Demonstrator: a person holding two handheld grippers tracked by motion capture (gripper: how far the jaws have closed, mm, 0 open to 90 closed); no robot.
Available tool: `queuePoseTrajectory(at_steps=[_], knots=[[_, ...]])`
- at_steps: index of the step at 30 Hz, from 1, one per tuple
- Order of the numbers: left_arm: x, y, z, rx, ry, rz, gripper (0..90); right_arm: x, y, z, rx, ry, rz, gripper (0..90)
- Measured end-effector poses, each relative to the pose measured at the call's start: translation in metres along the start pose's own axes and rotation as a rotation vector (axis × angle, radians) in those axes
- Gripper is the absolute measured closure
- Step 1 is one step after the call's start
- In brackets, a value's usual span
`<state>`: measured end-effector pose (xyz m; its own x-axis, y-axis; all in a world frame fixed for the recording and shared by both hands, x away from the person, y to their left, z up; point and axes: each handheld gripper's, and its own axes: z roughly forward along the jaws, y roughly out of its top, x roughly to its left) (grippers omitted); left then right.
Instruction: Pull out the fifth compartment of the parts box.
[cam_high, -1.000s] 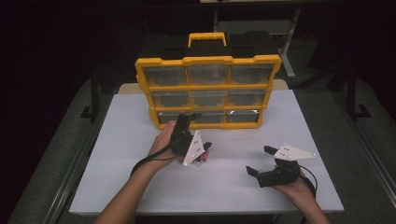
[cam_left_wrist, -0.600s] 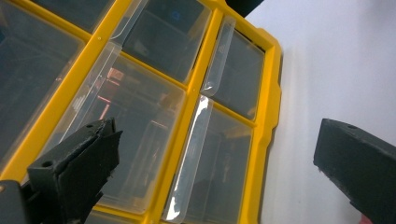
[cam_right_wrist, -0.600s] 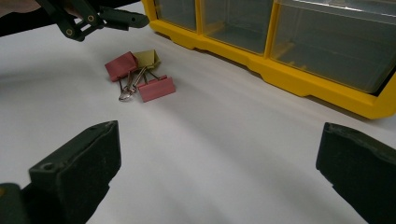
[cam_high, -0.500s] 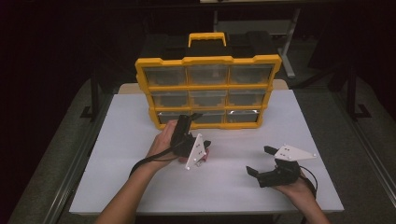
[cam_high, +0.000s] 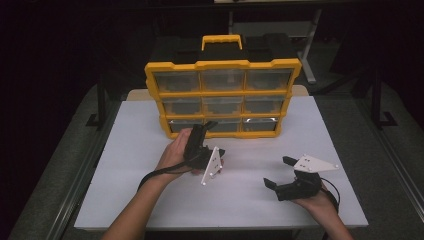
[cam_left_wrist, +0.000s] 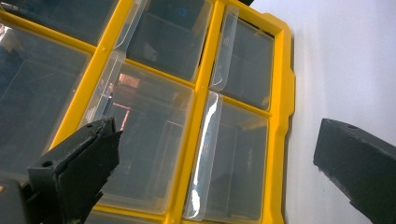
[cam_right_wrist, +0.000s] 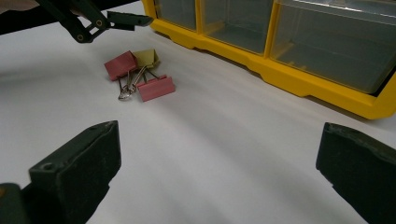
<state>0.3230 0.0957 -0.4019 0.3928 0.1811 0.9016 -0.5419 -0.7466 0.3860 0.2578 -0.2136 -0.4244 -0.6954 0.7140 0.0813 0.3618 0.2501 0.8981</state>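
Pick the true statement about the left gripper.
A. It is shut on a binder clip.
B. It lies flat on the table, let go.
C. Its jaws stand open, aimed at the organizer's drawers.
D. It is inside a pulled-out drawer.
C: in the left gripper view the left gripper has its jaws spread wide before the yellow organizer's closed clear drawers, holding nothing.

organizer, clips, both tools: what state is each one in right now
organizer: upright on the table, all drawers shut
binder clips: three lying loose in a cluster, held by nothing
left tool: open, tilted at the bottom-row drawers, empty
right tool: open, empty, low over the table
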Motion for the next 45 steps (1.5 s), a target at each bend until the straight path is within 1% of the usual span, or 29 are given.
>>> queuePoseTrajectory(at_steps=[9, 13, 16, 24, 30, 32, 33, 42, 45], knots=[[-0.001, 0.002, 0.0, 0.013, 0.024, 0.055, 0.0, 0.001, 0.0, 0.0, 0.0, 0.002, 0.0, 0.0], [-0.003, 0.002, 0.001, 0.027, 0.028, 0.098, 0.0, 0.001, 0.0, 0.0, 0.0, 0.003, 0.0, 0.0], [-0.005, 0.002, 0.001, 0.033, 0.032, 0.118, 0.0, 0.001, 0.0, 0.0, -0.001, 0.002, 0.001, 0.0], [-0.004, 0.002, 0.003, 0.045, 0.048, 0.143, 0.0, 0.001, 0.0, 0.0, -0.001, 0.002, 0.0, 0.0], [0.001, 0.005, 0.006, 0.054, 0.064, 0.157, 0.0, 0.002, 0.0, 0.001, 0.003, 0.005, 0.0, 0.0], [0.003, 0.006, 0.006, 0.06, 0.07, 0.176, 0.0, 0.002, 0.0, 0.001, 0.003, 0.006, 0.0, 0.0], [0.005, 0.006, 0.007, 0.064, 0.07, 0.177, 0.0, 0.002, 0.0, 0.001, 0.002, 0.006, 0.0, 0.0], [0.016, 0.013, 0.015, 0.058, 0.078, 0.212, 0.0, 0.003, 0.0, 0.0, 0.002, 0.009, 0.001, 0.0], [0.02, 0.015, 0.017, 0.058, 0.088, 0.222, 0.0, 0.003, 0.0, 0.0, 0.003, 0.009, 0.001, 0.0]])
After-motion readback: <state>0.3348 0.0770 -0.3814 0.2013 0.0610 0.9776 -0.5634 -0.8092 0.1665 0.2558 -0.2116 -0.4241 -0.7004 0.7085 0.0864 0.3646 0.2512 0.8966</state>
